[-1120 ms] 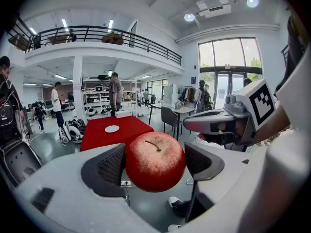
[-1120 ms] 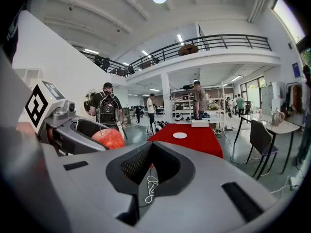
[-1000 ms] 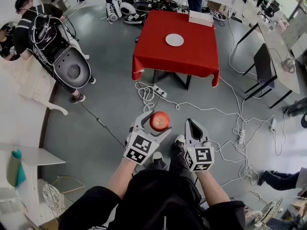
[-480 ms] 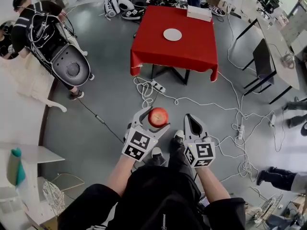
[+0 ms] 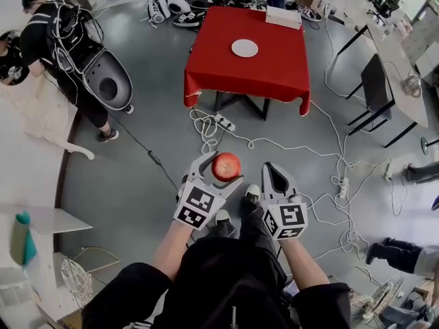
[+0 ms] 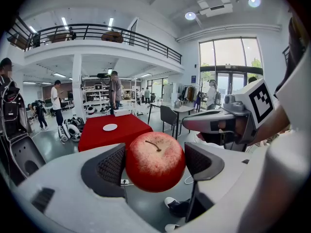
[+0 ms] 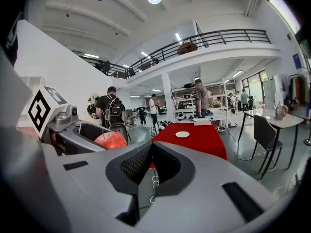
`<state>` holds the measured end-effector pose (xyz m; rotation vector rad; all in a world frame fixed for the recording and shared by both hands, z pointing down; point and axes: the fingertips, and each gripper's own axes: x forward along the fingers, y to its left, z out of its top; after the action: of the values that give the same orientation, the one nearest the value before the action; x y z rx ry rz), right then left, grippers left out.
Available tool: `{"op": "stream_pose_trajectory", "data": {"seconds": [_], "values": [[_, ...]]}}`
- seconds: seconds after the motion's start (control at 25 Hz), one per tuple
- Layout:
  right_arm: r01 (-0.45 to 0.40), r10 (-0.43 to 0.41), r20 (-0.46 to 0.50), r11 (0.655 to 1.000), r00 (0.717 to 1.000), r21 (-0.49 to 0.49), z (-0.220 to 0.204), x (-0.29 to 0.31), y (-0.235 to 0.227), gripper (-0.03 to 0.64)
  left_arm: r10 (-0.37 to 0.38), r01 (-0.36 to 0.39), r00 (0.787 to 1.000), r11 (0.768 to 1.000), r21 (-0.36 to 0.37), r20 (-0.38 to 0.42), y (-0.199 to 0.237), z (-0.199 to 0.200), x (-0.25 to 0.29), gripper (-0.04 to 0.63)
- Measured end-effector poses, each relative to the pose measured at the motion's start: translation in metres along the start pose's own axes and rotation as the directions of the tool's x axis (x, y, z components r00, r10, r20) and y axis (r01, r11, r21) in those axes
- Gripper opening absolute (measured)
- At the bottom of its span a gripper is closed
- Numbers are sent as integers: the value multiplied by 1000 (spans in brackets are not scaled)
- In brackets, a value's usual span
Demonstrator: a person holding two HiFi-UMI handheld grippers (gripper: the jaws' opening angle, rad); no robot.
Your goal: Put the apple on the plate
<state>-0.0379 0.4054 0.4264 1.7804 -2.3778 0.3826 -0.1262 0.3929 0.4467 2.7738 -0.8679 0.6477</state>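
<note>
Red and stem-up, the apple [image 6: 155, 161] sat clamped between the ribbed pads of the left gripper [image 5: 221, 170], held out in front, probably to ride steady across the floor. The plate [image 5: 245, 47] lay well ahead on the red-clothed table [image 5: 274, 74], seemingly bare, though small in view. The right gripper [image 5: 276, 178] hung just beside, jaws together on nothing, not needed for the carry.
</note>
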Motion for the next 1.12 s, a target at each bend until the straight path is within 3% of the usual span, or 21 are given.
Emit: {"op": "stream_pose_trajectory", "data": {"seconds": [0.56,1.12], "values": [[-29,29,-29,1000,999,5,14,34,-51,11,7,-7,1000,1000,-22,-18,13,27,56,380],[-126,126,-46,992,991,11,41,98,-118,11,71,-73,996,997,-41,-46,45,71,134,380]]}}
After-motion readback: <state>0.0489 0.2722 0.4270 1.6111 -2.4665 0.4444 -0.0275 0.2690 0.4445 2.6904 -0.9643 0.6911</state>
